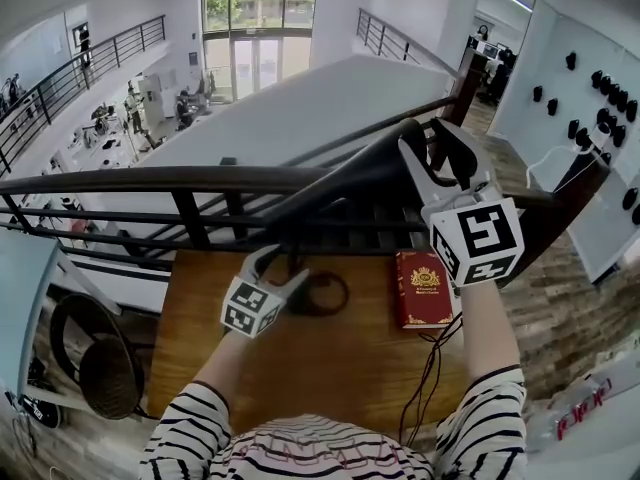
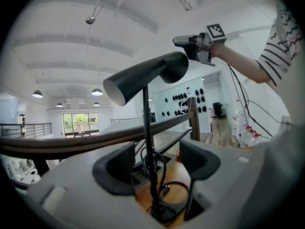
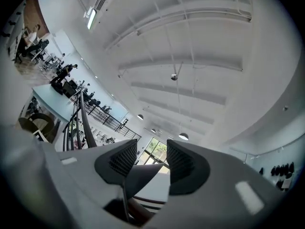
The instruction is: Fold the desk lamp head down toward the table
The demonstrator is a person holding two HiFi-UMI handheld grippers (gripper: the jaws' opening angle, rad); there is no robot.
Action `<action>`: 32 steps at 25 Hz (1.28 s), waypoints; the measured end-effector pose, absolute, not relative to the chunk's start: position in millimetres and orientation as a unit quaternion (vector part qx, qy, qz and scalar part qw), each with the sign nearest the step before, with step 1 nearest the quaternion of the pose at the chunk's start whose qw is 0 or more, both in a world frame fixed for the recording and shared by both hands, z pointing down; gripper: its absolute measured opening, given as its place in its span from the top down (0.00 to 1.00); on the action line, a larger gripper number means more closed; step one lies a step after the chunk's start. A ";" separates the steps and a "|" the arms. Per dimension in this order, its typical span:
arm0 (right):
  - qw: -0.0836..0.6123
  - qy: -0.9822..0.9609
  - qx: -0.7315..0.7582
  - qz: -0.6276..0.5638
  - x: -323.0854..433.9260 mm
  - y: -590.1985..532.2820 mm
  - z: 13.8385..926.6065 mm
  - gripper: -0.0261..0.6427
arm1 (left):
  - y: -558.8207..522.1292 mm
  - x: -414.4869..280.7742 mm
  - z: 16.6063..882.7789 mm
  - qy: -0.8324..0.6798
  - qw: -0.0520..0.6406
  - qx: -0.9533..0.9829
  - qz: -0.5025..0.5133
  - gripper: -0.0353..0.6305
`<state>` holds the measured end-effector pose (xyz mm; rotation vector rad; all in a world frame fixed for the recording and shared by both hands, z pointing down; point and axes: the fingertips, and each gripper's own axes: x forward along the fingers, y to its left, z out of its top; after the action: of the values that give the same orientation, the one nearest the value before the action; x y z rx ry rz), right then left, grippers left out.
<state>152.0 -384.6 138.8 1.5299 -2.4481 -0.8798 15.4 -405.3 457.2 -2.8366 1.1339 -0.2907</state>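
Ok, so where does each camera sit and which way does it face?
Head view: on the person's head, looking steeply down at the table, lamp head and book; shows striped sleeves, left tool and right tool.
Left gripper view: on the left tool, low over the table, looking along its open jaws at the lamp stem; shows the right arm.
Right gripper view: on the raised right tool, facing the ceiling; shows only its jaws, closed on the lamp head.
Shared: all three show the lamp head.
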 end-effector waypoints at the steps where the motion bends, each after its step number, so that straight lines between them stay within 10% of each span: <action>1: 0.067 -0.810 0.505 -0.291 150.6 -389.7 139.3 0.69 | -409.1 16.9 459.5 0.368 0.031 -0.925 -0.096 0.51; 32: 0.077 -0.806 0.536 -0.237 195.4 -440.5 185.5 0.73 | -432.3 53.7 480.1 0.320 -0.024 -0.943 -0.085 0.46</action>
<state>195.4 -440.5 185.5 1.6072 -2.4169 -0.7098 53.7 -432.3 480.1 -3.0094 1.0192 -0.2719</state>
